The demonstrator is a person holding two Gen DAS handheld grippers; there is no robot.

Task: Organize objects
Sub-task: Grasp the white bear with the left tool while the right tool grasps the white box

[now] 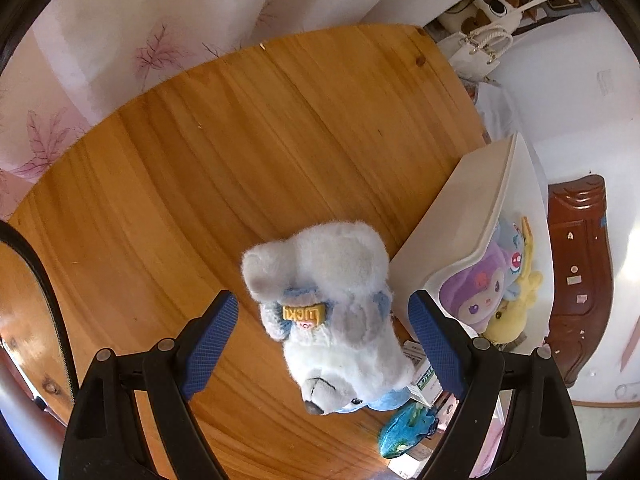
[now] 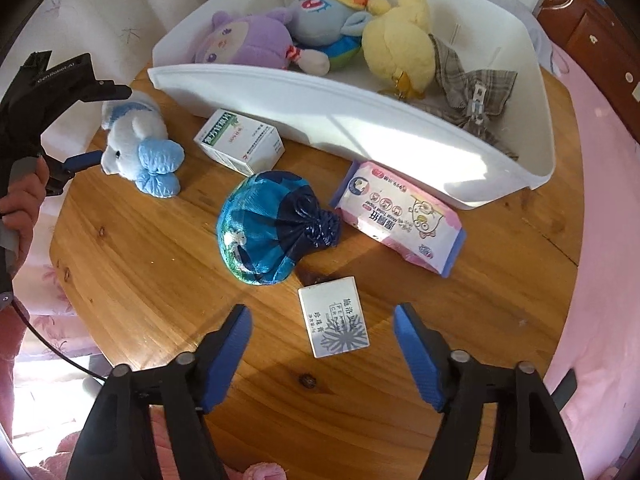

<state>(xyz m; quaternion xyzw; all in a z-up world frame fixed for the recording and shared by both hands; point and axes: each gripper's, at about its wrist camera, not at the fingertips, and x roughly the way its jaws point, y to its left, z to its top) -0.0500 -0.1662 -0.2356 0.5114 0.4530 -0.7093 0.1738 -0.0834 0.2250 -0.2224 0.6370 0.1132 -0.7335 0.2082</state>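
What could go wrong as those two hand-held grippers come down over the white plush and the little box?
1. The white plush toy lies close to the green-and-white box, so the left hand-held gripper might nudge that box.
2. The small white box lies flat; the right hand-held gripper may slip off it or push it along the wooden table.

floral curtain point(image 1: 100, 80) behind the table, white handbag point(image 1: 476, 50) (rope handles), dark wooden cabinet point(image 1: 576, 264) beside.
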